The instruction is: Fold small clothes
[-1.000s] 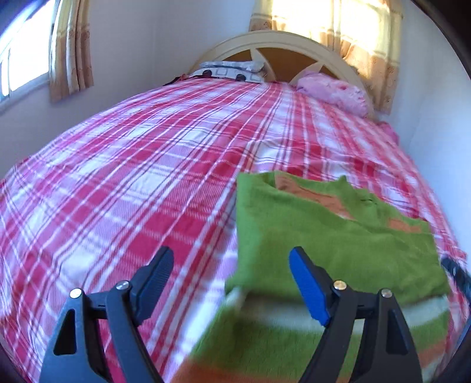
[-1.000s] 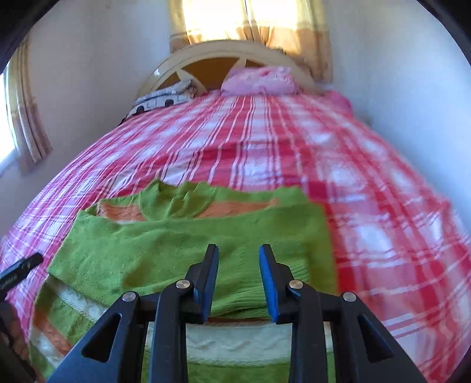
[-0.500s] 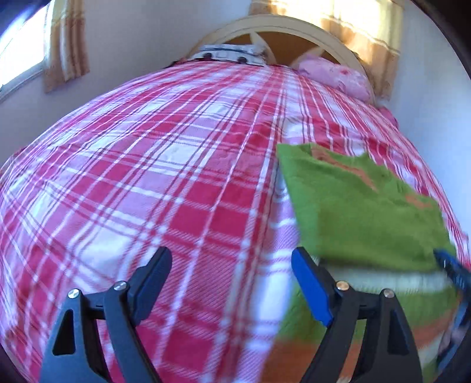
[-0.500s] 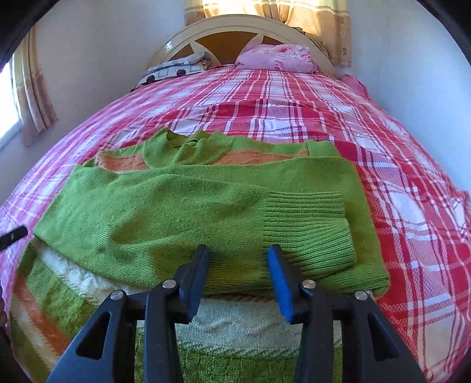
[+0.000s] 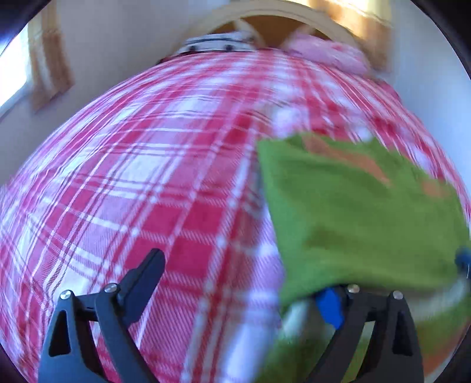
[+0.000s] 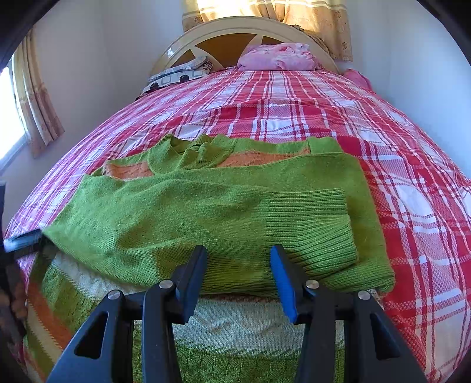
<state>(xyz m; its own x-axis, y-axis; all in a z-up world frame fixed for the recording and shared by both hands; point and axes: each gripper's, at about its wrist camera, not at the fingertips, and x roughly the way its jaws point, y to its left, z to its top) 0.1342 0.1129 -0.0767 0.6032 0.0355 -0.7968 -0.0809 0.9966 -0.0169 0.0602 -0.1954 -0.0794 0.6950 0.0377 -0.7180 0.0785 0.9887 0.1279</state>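
The green knit sweater lies part-folded on the plaid bed. It looks soft, light and floppy; best pinched at the thick ribbed hem. Left tongs have just spread wide, right tongs half-spread, both gripping nothing.

Spread beneath and ahead of the hand-held gripper: a bed under a red, pink and white plaid cover, lightly creased. Far ahead, at the head end: an arched cream headboard with brown panels. Against it, ahead and slightly right: a crumpled pink pillow; ahead and left: a white patterned pillow with dark spots. Above the headboard: yellow-tan curtains, sunlit. Far left: a bright window with another tan curtain. Either side: plain pale walls.
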